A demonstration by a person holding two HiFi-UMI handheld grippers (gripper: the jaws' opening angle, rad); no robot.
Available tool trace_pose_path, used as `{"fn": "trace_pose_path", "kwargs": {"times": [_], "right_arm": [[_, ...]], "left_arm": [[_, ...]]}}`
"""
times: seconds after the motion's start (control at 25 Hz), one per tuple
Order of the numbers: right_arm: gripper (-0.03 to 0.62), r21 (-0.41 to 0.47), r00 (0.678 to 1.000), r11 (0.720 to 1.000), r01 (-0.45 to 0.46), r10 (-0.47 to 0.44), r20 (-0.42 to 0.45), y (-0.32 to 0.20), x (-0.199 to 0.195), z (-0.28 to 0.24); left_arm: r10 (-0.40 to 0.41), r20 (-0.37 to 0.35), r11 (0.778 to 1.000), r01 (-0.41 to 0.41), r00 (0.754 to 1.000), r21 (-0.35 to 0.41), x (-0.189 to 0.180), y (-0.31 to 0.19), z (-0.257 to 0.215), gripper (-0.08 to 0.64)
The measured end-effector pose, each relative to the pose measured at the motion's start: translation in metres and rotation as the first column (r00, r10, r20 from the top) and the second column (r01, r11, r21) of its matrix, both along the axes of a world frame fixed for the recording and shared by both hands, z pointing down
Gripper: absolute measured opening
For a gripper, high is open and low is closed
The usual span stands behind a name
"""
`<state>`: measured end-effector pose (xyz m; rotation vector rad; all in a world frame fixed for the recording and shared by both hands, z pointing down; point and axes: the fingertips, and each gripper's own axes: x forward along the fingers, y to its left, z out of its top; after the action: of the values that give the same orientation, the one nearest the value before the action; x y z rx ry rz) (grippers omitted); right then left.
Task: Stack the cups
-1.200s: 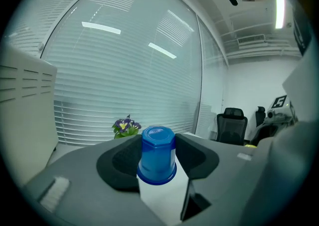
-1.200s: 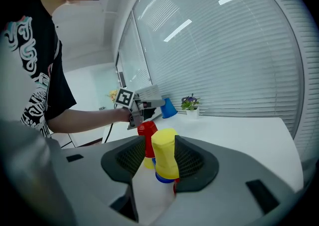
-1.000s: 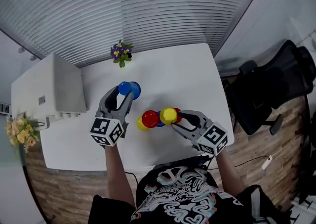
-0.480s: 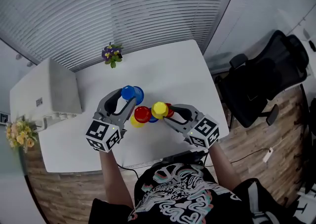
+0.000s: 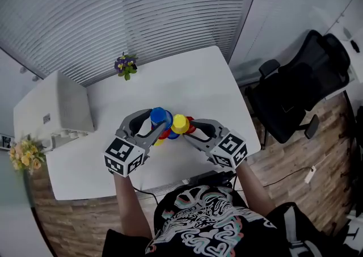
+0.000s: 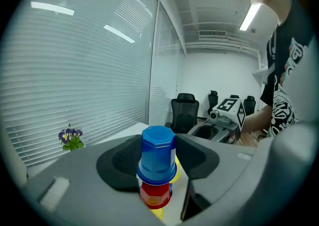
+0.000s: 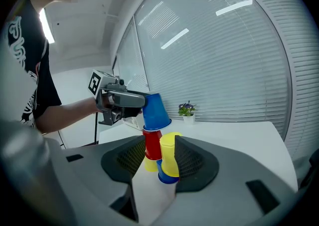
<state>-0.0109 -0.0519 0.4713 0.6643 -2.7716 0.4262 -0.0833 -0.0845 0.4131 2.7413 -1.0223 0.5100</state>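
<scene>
Blue cup [image 6: 157,155], clenched in the left tool [image 5: 156,122], hung tilted over the red cup [image 7: 151,142]; right tool [image 5: 185,127] gripped a yellow cup [image 7: 169,155]. Next: level, lower.

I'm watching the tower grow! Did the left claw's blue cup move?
Yes. The blue cup went right, from beside the red cup to over it.

A white tabletop [image 5: 195,80] carries a small pot of purple flowers [image 5: 125,64] at its far edge and a white box [image 5: 54,105] at left. Slatted blinds [image 5: 113,6] run beyond; a black office chair [image 5: 300,88] stands right on the wooden floor [image 5: 320,162].
</scene>
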Motion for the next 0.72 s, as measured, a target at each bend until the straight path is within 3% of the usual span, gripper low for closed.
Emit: {"fn": "trace_pose_path", "kwargs": {"times": [0.24,0.72], "right_arm": [[0.183,-0.001,1.0,1.0,0.002,-0.002,0.002,0.006,0.004,0.0],[0.183,-0.007,1.0,1.0,0.018,-0.018,0.01,0.009,0.006,0.0]], "left_arm": [[0.043,0.036,0.999,-0.042,0.998,-0.029,0.013,0.008,0.009,0.215],[0.04,0.057,0.999,-0.039,0.998,-0.006,0.015,0.008,0.012,0.216]]}}
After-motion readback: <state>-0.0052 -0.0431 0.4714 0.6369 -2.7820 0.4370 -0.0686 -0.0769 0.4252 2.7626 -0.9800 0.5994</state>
